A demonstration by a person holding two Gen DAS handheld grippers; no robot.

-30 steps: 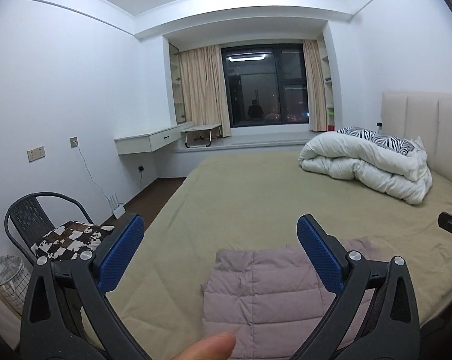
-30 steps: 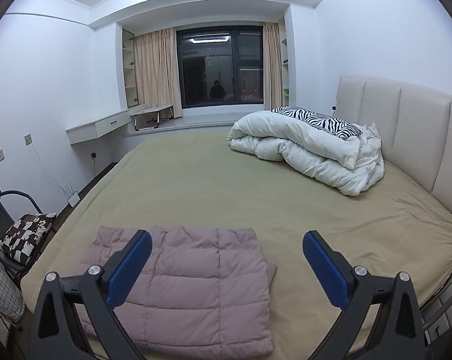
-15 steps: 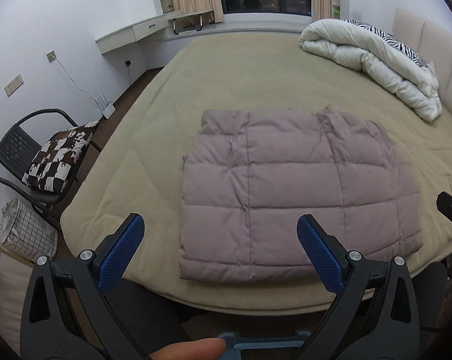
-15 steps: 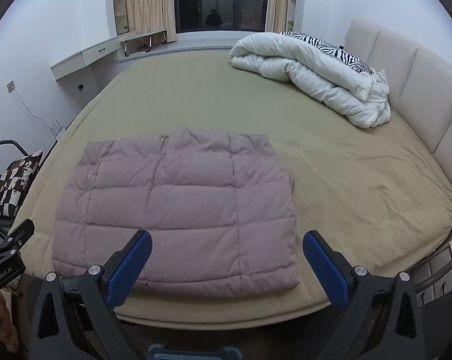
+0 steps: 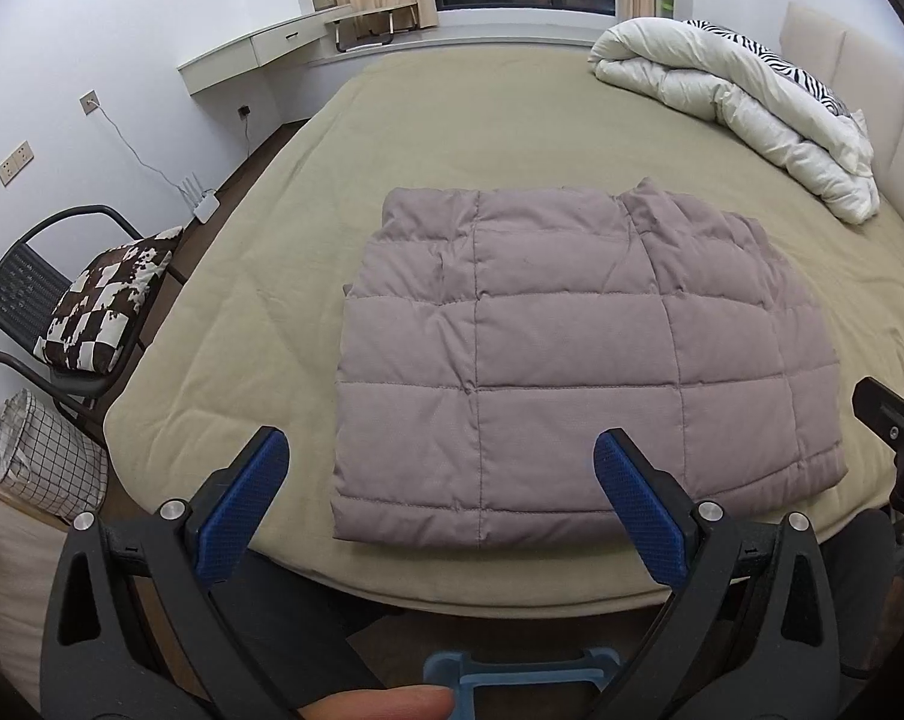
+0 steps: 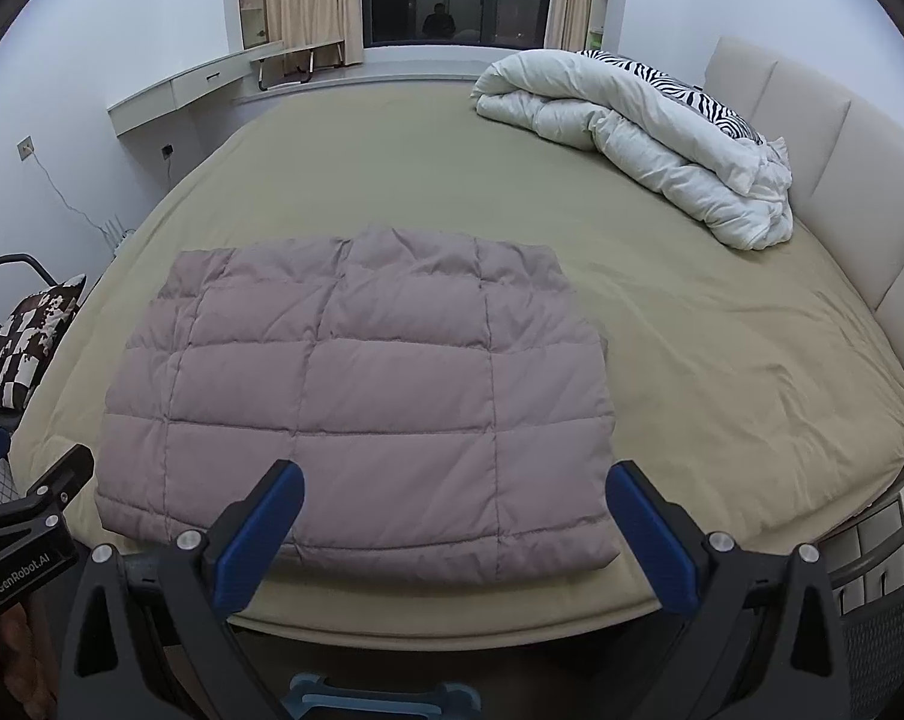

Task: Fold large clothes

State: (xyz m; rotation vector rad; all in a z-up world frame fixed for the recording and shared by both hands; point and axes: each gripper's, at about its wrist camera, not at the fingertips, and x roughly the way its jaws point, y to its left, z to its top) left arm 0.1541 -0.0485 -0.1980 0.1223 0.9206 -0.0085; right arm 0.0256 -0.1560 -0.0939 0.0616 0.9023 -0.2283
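A mauve quilted down garment (image 5: 571, 354) (image 6: 356, 396) lies folded into a flat rectangle near the front edge of the bed (image 5: 481, 126) (image 6: 721, 360), which has an olive sheet. My left gripper (image 5: 440, 468) hangs open above the bed's front edge, just short of the garment's near hem, with nothing between its blue pads. My right gripper (image 6: 452, 504) is open too, over the near hem toward the garment's right side, and holds nothing. Each gripper's black body shows at the edge of the other view.
A rolled white duvet (image 5: 751, 102) (image 6: 643, 138) with a zebra pillow lies at the bed's far right by the headboard (image 6: 823, 150). Left of the bed stand a black chair (image 5: 50, 300) with a patterned cushion and a checked basket (image 5: 44, 462). A wall desk (image 5: 260, 54) is at the back.
Both views have tilted down from the room toward the bed, so the folded garment now fills the middle. Both grippers stayed open and the garment has not moved.
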